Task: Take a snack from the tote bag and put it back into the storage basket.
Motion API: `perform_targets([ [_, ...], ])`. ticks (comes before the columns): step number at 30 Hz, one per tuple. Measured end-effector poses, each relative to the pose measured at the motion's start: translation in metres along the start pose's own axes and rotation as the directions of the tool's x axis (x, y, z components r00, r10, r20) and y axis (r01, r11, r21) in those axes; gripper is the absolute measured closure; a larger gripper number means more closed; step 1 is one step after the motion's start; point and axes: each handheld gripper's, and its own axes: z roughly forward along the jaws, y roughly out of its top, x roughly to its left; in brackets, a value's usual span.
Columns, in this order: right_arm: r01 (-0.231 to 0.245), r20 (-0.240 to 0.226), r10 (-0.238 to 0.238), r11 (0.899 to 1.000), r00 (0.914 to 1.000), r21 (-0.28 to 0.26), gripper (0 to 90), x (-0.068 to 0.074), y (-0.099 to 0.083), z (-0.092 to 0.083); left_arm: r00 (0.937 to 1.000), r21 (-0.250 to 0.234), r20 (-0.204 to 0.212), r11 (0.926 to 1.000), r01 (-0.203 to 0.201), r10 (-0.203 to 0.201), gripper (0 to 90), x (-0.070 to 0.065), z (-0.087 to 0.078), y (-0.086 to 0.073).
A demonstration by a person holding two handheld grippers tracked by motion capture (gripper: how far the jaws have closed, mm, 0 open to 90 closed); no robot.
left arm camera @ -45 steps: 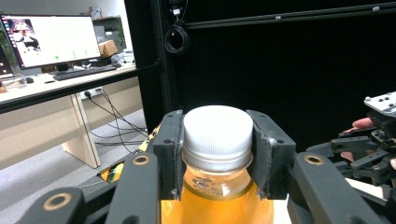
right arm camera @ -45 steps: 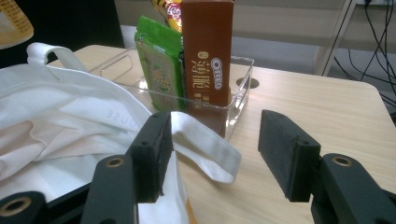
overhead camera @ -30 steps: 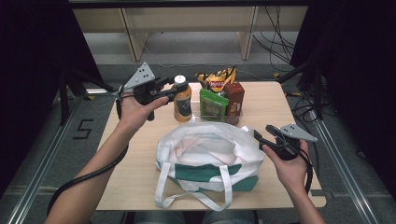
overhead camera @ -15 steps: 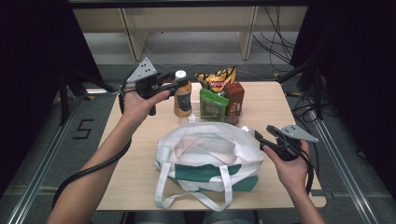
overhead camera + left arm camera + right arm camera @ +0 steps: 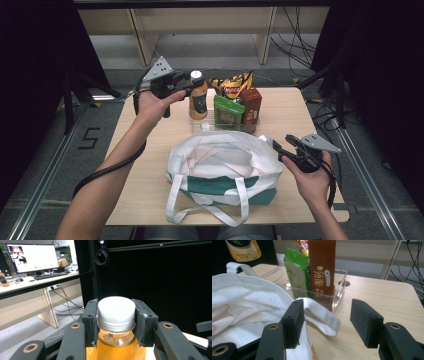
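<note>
Left gripper view: the white cap [image 5: 115,310] of an orange drink bottle [image 5: 198,100] is pinched between the jaws of the left gripper [image 5: 115,322], one pad on each side of the cap. In the high view the bottle is held upright at the left end of a clear tray [image 5: 250,127] near the far edge of the desk [image 5: 150,200], beside a green packet [image 5: 227,111], a brown Oreo box [image 5: 251,104] and a yellow snack bag [image 5: 234,86]. Whether its base touches the tray cannot be told.

The step in hand is judged to be carrying the bottle to the white tote bag [image 5: 222,167] lying open nearer the person. The long axis, now vertical with the cap uppermost, should be kept so, since a grip on the cap alone lets the body swing. A straight lift clear of the tray wall is advised before moving over the bag's mouth.

The right gripper [image 5: 325,323] is held with jaws spread at the bag's right edge, a strap [image 5: 322,317] lying between them, well placed to keep the mouth open.
</note>
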Motion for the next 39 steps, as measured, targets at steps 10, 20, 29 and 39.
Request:
perform_targets([
  [10,-0.023,0.013,0.022,1.000,0.9997,0.004,45.1,0.003,0.000,-0.002,1.0000,0.013,-0.008,0.9999,0.001,-0.001,58.8,0.007,0.010,-0.005],
  [20,-0.027,0.002,0.027,1.000,0.9996,0.006,45.1,0.003,0.000,-0.002,0.9998,0.025,-0.019,0.9996,0.012,-0.011,58.8,0.016,0.017,-0.013],
  [29,-0.036,-0.006,0.036,0.999,0.9993,0.010,45.1,0.004,-0.001,-0.001,0.9997,0.042,-0.022,0.9990,0.013,-0.012,58.8,0.023,0.024,-0.021],
  [39,0.004,0.003,-0.004,1.000,1.0000,-0.006,45.1,0.000,0.000,-0.001,0.9995,0.063,-0.028,0.9979,0.014,-0.013,58.8,0.028,0.030,-0.030],
])
